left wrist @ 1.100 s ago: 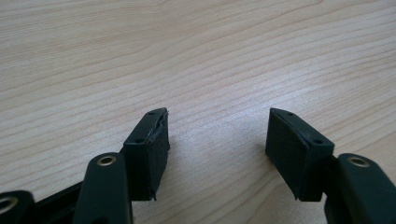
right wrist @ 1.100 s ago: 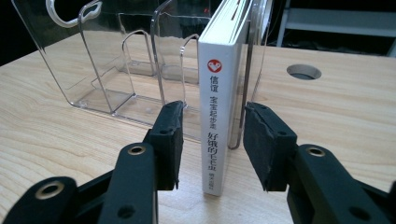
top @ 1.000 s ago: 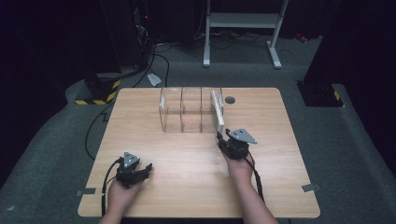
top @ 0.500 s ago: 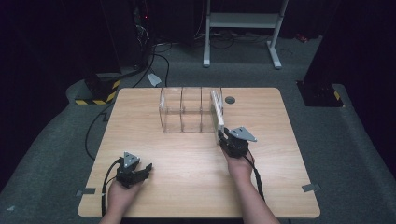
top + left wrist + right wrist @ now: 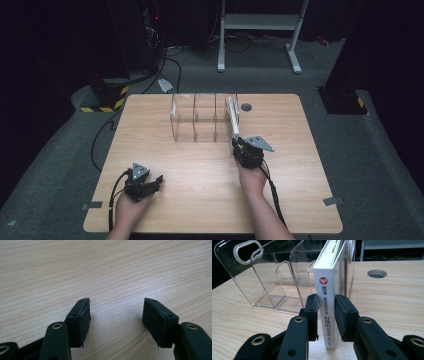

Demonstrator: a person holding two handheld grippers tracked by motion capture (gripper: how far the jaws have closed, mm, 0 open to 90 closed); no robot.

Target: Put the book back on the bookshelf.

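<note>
A white book (image 5: pixel 325 282) with a red logo and printed characters on its spine stands upright in the rightmost slot of a clear plastic rack (image 5: pixel 269 277). My right gripper (image 5: pixel 326 301) is shut on the lower end of the spine, one jaw on each cover. From above, the book (image 5: pixel 232 116) sits at the right end of the rack (image 5: pixel 195 120), with the right gripper (image 5: pixel 237 145) just in front of it. My left gripper (image 5: pixel 156 180) rests near the table's front left; its jaws (image 5: pixel 116 311) stand open over bare wood.
A round cable hole (image 5: pixel 246 107) lies in the wooden table (image 5: pixel 300 190) just right of the rack. The rack's two left slots hold nothing. A white stand (image 5: pixel 260 22) and cables (image 5: pixel 165 65) sit on the floor beyond the far edge.
</note>
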